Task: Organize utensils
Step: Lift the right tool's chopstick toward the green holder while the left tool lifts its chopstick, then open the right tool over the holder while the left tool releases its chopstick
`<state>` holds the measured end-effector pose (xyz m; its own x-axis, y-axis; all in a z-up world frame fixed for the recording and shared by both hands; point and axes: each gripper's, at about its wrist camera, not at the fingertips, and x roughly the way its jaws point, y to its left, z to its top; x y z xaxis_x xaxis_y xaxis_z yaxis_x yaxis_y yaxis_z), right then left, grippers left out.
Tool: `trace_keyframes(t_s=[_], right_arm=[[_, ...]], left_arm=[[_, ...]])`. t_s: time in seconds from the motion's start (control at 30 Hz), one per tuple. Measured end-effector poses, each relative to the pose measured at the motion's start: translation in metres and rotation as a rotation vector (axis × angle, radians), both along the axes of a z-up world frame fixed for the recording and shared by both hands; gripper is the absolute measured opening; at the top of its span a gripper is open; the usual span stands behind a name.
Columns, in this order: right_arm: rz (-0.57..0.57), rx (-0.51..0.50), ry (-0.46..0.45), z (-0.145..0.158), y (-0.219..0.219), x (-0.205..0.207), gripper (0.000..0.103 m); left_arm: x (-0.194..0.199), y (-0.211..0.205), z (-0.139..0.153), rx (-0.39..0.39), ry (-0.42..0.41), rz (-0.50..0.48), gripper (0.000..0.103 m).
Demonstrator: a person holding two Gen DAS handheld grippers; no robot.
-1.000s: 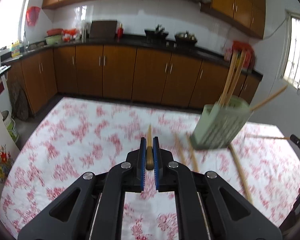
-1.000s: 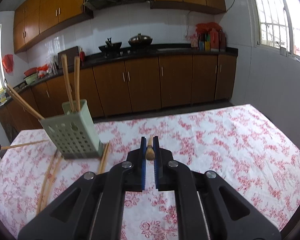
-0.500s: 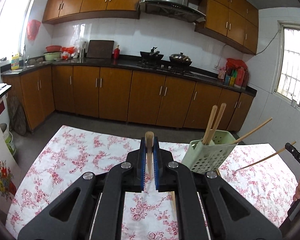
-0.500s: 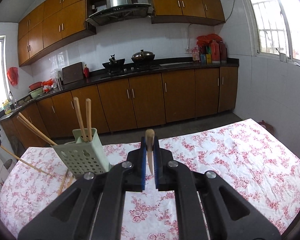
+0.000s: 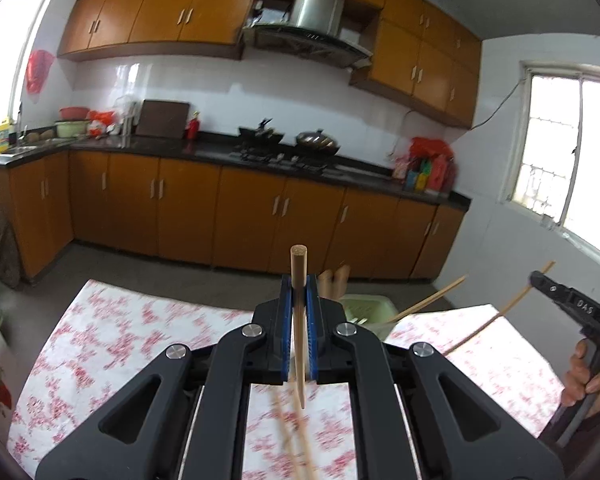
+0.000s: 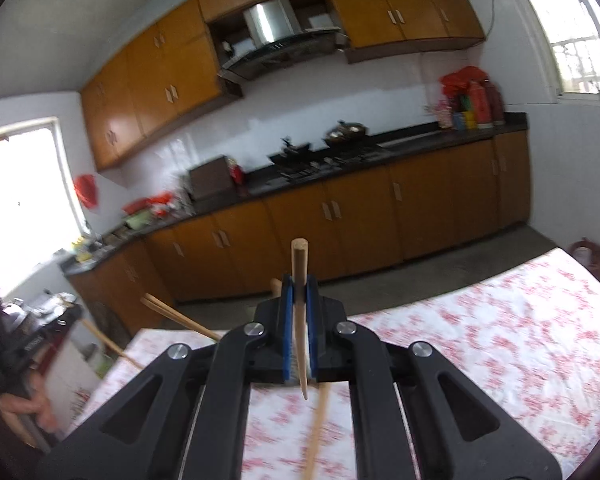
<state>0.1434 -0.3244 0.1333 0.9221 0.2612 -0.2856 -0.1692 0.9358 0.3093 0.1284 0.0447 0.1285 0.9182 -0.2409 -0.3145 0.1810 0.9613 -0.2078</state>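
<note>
My left gripper [image 5: 299,286] is shut on a wooden chopstick [image 5: 298,280] held upright, thick end up. Behind it to the right the pale green holder [image 5: 366,308] shows its rim, with chopsticks [image 5: 334,278] standing in it and one [image 5: 428,304] leaning out. My right gripper [image 6: 299,286] is shut on another chopstick [image 6: 300,276], also upright. The right gripper [image 5: 568,306] and its chopstick [image 5: 500,314] show at the right of the left wrist view. Loose chopsticks [image 5: 296,440] lie blurred on the table below; one [image 6: 318,428] shows in the right wrist view.
The table carries a white cloth with red flowers [image 5: 140,332]. Brown kitchen cabinets [image 5: 188,208] and a dark counter with a stove run along the far wall. The left gripper and hand [image 6: 16,392] show at the left of the right wrist view.
Both grippers have lifted and tilted upward with their chopsticks, so the chopsticks now stand upright. The green holder has dropped low behind the left gripper.
</note>
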Motion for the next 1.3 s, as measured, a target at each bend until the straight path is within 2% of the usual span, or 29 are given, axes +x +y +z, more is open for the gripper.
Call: trace_keyframes(t_s=[0.27,0.43,0.6,0.87,1.03,1.1,1.3], right_arm=[[0.030,-0.015,-0.136,0.039,0.029,0.006,0.007],[0.009,-0.018,-0.170,0.041,0.035,0.029,0.007],[0.000,-0.020,-0.115,0.022,0.040,0.066,0.007],[-0.007,-0.026,-0.020,-0.012,0.042,0.100,0.007],[-0.021,-0.038,-0.020,-0.015,0.044,0.097,0.011],[-0.033,-0.035,-0.026,-0.014,0.040,0.094,0.012],[-0.110,-0.047,-0.043,-0.013,0.013,0.071,0.021]], left_arm=[[0.017,-0.038,0.049,-0.023,-0.145,0.009,0.007],[0.039,-0.048,0.054,-0.036,-0.195,0.082,0.007],[0.065,-0.049,0.032,-0.052,-0.166,0.125,0.007],[0.085,-0.048,0.002,-0.046,-0.085,0.110,0.007],[0.085,-0.047,0.000,-0.065,-0.058,0.097,0.007],[0.083,-0.042,0.003,-0.084,-0.060,0.097,0.007],[0.068,-0.025,0.019,-0.101,-0.088,0.120,0.008]])
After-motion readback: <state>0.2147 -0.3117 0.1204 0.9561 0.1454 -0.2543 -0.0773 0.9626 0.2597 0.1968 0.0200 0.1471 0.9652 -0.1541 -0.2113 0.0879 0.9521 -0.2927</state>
